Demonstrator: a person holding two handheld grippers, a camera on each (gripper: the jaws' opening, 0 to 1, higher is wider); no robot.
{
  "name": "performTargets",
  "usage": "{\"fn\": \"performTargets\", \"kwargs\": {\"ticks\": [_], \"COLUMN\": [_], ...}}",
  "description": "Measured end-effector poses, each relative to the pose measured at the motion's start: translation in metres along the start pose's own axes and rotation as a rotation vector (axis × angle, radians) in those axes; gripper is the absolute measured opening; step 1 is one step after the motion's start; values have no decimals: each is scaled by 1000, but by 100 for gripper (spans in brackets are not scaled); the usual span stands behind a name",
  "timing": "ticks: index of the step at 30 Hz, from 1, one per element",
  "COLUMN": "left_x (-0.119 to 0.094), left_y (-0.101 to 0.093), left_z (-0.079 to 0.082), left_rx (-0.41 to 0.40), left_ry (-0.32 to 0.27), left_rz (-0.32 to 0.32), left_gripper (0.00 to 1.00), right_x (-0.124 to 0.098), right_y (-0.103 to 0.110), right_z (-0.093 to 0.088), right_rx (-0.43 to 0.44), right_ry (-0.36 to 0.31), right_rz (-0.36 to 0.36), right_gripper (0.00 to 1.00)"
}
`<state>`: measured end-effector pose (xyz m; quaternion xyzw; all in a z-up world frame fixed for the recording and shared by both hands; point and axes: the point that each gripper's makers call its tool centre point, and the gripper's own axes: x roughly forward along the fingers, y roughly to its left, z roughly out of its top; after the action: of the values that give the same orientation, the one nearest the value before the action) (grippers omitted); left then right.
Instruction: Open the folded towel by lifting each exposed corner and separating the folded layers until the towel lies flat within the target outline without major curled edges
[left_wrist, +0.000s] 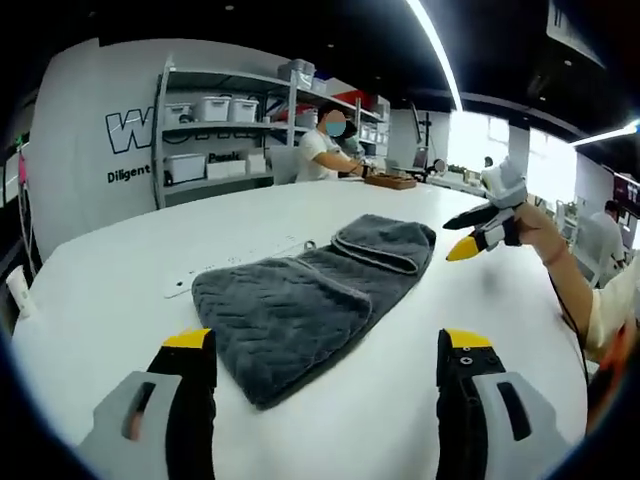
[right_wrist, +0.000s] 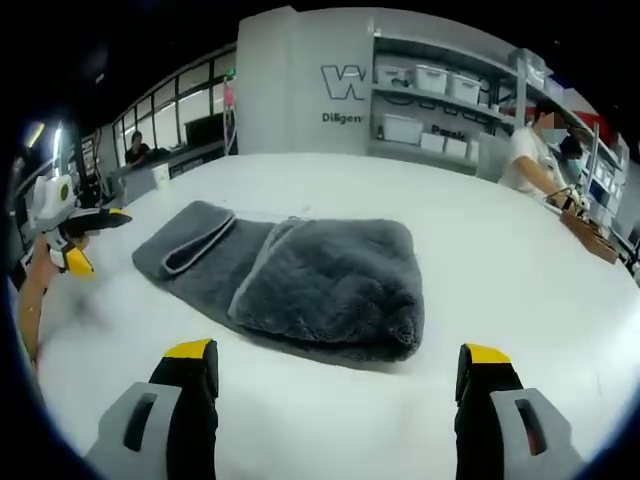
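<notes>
On the white table (left_wrist: 120, 260), roughly centre, lies the grey towel (left_wrist: 305, 300), folded w/ layers stacked: a thick doubled part at one end (right_wrist: 335, 285) and a flatter end w/ a hemmed flap turned back over it (right_wrist: 190, 240). Judging by that, unfolding hasn't begun; no corner lifted, all layers to separate, flattening left. Can't make out a target outline; just a faint line beside the towel in left gripper view. Left gripper (left_wrist: 325, 355) hovers above the table, jaws spread wide, nothing between them, near the towel's thick end. Right gripper (right_wrist: 335, 370) likewise wide apart, empty, near the towel's thick end. Hand (left_wrist: 525, 225) holds right gripper off the flap end, clear of cloth. Shelving w/ bins (left_wrist: 215, 125) behind.
</notes>
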<state>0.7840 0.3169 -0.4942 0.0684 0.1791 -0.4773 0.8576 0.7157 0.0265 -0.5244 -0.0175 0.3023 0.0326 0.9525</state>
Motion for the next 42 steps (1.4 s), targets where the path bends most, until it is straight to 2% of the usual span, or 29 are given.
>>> {"fn": "performTargets", "kwargs": {"ticks": [4,7,10,13,16,19,21,23,26,27,31,34,42], "left_x": [18,30,41,47,57,64,69,72,75,76,80,80,74], "left_y": [-5,-12,-25,-28,-25,-26,-26,-29,-32,-31,-28,-30,-21], "left_z": [-1,-1,5,4,2,-4,-8,-9,-12,-12,-15,-15,-2], "left_rx": [88,86,60,73,117,158,166,177,192,194,164,157,108], "left_ry": [32,33,-21,-17,-5,29,37,32,36,35,22,0,-51], "left_rz": [26,11,-44,-44,-7,9,22,13,3,11,19,11,74], "left_gripper": [82,81,80,75,69,58,53,49,36,31,24,7,3], "right_x": [-1,0,0,1,1,2,3,3,3,3,3,2,2], "right_y": [0,1,1,2,2,2,3,3,3,4,2,1,2], "right_z": [2,1,1,1,1,0,-2,-3,-4,-4,-3,-3,-3], "right_rx": [15,19,21,16,15,17,14,11,5,4,12,26,32], "right_ry": [-15,-14,-14,-18,-16,-10,-6,-1,4,4,-5,-11,-15], "right_rz": [5,9,12,18,17,21,23,24,28,29,28,30,42], "right_gripper": [99,99,98,97,96,96,95,95,94,94,90,89,87]}}
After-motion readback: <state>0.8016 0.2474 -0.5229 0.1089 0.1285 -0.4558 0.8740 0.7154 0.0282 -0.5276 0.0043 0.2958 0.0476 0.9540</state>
